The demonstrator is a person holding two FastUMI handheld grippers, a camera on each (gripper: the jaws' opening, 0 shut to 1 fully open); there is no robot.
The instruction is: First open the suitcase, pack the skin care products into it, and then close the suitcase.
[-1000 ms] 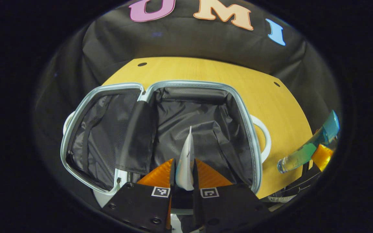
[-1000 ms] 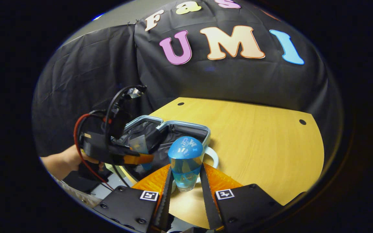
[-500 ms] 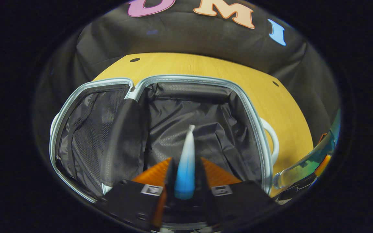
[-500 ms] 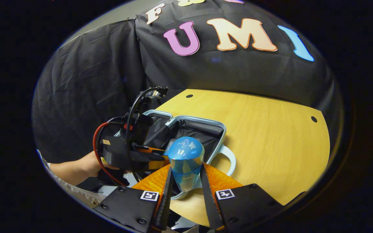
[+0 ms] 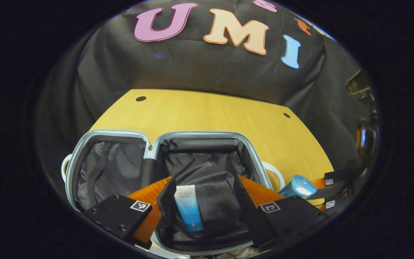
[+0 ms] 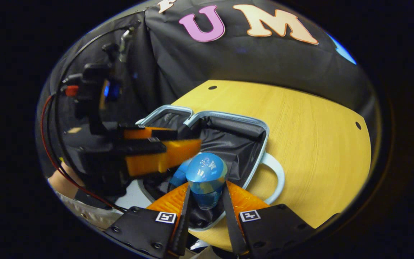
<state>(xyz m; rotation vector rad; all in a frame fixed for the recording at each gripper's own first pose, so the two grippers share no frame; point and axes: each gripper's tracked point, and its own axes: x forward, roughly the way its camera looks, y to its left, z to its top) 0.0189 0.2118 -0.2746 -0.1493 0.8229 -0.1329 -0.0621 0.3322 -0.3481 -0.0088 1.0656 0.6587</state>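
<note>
Spread wide apart, the left gripper [image 5: 202, 201] hangs above the open pale-blue suitcase with a black fabric lining [image 5: 207, 135], its two fingers splayed to either side and touching nothing. Between and below them a white-to-blue gradient squeeze tube [image 5: 188, 208] lies flat on the lining of the suitcase's right-hand half, clear of both fingers, its white end toward the far wall. In the right gripper view the same left gripper [image 6: 173, 151] shows from the side, held level over the near-left part of the case, with black and red cables looping behind its body; a bit of the person's hand [image 6: 61, 183] shows below it.

The right gripper [image 6: 206, 196] is clamped on a clear bottle with a rounded blue cap [image 6: 206, 176], both fingers pressing its sides, the cap pointing away from the camera. It holds the bottle over the near edge of the suitcase's right-hand half, just beside the white side handle [image 6: 277, 176]. In the left gripper view that bottle [image 5: 298, 186] shows at the right, just past the suitcase rim.

Both halves of the suitcase lie open on the round yellow wooden table [image 5: 210, 111]. The left-hand half shows only dark lining.
</note>
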